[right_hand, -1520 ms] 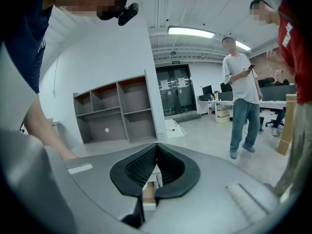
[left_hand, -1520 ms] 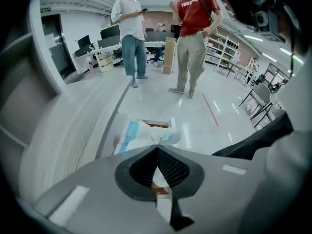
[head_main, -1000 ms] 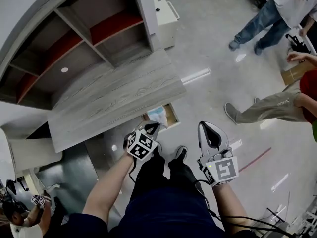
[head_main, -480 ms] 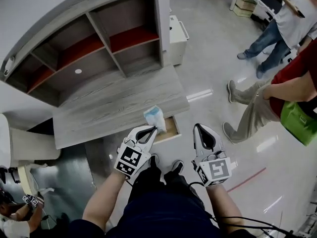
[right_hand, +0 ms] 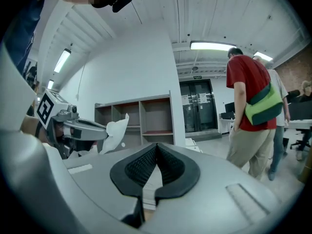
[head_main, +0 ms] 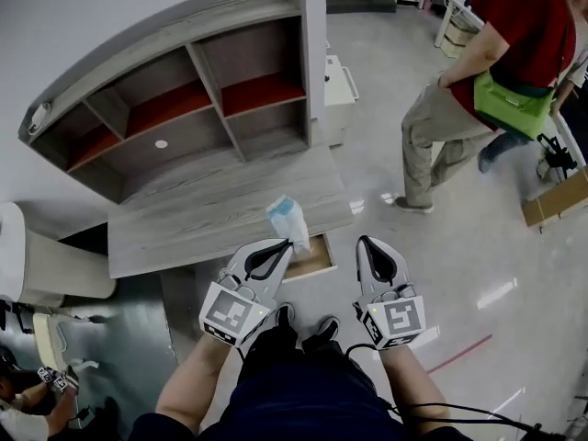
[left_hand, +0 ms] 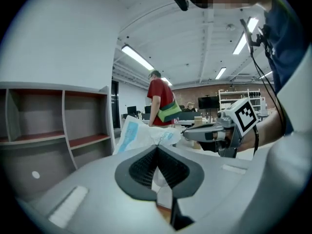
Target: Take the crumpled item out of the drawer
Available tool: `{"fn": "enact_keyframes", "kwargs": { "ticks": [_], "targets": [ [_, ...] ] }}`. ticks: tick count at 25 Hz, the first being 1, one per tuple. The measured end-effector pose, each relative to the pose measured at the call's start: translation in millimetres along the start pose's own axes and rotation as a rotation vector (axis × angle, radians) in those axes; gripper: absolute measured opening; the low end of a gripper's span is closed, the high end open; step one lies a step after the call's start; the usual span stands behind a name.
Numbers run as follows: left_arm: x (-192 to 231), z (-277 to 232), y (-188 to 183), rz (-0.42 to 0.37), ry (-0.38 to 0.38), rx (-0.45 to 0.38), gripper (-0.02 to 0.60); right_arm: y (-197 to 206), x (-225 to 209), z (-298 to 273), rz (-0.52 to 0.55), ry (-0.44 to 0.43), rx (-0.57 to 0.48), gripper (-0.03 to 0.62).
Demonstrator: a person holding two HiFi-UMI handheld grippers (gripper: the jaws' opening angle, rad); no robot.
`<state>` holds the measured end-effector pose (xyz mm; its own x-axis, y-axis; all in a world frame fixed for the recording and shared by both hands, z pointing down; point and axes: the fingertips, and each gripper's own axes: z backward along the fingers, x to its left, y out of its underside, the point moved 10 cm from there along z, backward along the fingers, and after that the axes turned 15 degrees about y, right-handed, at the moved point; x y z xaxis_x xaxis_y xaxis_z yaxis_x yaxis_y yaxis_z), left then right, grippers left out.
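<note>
A crumpled white and blue packet (head_main: 287,218) hangs above the desk's front edge, pinched at the tips of my left gripper (head_main: 288,243), which is shut on it. In the left gripper view the packet (left_hand: 141,133) sticks up just beyond the closed jaws. Below it the small wooden drawer (head_main: 310,260) stands pulled out from under the grey desk (head_main: 211,214). My right gripper (head_main: 364,242) is shut with nothing in it, level with the left one, to the right of the drawer. The right gripper view shows the packet (right_hand: 114,131) held out at the left.
A grey shelf unit with red shelves (head_main: 184,99) stands on the desk against the wall. A person in a red top with a green bag (head_main: 491,85) stands on the shiny floor at the right. A white cabinet (head_main: 337,85) sits beside the desk.
My left gripper has lifted the packet out of the drawer and up above the desk edge. The person in red has walked in closer on the right.
</note>
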<state>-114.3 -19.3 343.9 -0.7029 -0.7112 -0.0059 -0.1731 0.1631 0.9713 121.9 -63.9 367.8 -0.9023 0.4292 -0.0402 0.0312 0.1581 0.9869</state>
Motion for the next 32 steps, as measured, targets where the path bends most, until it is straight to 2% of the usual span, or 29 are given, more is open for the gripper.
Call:
{"fn": "enact_keyframes", "kwargs": {
  "ticks": [8, 19, 32],
  "targets": [
    [-9.1, 10.0, -15.4, 0.030, -0.024, -0.098, 0.005, -8.1, -2.9, 4.2, 0.004, -0.017, -0.030, 0.006],
    [12.9, 39.0, -39.0, 0.051, -0.019, -0.249, 0.005, -38.4, 8.0, 7.9, 0.016, 0.057, -0.089, 0.006],
    [32.3, 59.8, -58.4, 0.088, 0.030, -0.403, 0.005, -61.0, 4.6, 18.6, 0.015, 0.135, -0.147, 0.006]
  ]
}}
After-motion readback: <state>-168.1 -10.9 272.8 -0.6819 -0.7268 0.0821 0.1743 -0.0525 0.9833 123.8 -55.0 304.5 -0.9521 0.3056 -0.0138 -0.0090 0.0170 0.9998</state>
